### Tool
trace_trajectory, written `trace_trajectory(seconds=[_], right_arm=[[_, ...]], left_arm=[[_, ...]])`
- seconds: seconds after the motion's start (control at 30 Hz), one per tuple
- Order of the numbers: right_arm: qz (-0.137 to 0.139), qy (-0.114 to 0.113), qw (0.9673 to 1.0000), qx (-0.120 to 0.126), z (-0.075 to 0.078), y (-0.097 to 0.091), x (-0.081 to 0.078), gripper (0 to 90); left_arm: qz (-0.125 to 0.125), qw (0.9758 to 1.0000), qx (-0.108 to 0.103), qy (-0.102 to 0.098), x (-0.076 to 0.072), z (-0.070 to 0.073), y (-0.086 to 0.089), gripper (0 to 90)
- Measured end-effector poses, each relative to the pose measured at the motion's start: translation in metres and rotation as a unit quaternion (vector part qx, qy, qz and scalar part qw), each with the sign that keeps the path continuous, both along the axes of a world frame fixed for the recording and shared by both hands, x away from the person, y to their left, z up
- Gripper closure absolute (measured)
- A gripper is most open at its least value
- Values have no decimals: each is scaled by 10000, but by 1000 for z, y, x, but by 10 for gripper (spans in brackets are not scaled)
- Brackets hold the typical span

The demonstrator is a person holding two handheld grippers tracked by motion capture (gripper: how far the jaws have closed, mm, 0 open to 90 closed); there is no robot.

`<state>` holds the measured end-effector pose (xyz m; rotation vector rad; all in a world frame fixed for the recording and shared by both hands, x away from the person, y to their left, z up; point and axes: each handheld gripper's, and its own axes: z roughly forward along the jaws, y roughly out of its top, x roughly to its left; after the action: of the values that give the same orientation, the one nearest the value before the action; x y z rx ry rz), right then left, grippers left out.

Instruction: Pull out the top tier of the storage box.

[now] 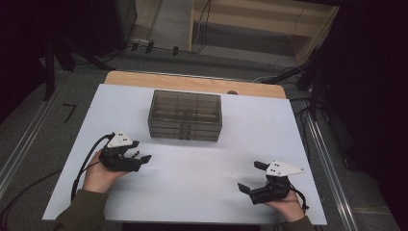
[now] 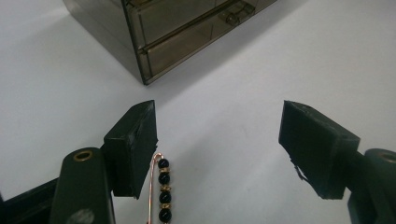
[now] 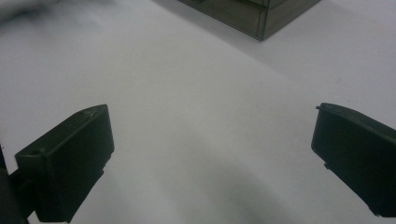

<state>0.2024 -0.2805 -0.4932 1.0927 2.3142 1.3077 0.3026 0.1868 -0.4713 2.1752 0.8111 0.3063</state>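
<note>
Left gripper (image 2: 219, 140) stood spread, beaded pin (image 2: 162, 191) loose beside one jaw, drawer box (image 1: 185, 115) at 12 o'clock as likely destination; right gripper (image 3: 212, 158) spread, empty, idle.

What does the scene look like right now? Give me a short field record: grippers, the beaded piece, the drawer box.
left gripper: jaws open, nothing pressed between them
beaded piece: dark beads with gold spacers on a thin copper-coloured wire, lying on the white table beside the left jaw's inner face; whether it touches that jaw cannot be told
right gripper: jaws wide open, bare table between them
drawer box: smoky transparent box, its drawers shut, at the middle of the table beyond both grippers
contact with box: none, both grippers short of it
</note>
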Motion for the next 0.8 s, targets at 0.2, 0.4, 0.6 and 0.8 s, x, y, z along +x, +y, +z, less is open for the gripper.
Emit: trace_trajectory(seconds=[0.2,0.4,0.6,0.8], right_arm=[[-5,0,10000,19,0,0,0,0],[1,1,10000,16,0,0,0,0],[9,16,10000,25,0,0,0,0],[0,17,10000,16,0,0,0,0]], left_arm=[[-36,10000,-27,-55,0,2,-6,215],[-73,9999,-34,-102,0,3,-10,191],[-49,9998,-104,-148,1,4,-14,143],[-133,9997,-58,-184,0,5,-24,106]])
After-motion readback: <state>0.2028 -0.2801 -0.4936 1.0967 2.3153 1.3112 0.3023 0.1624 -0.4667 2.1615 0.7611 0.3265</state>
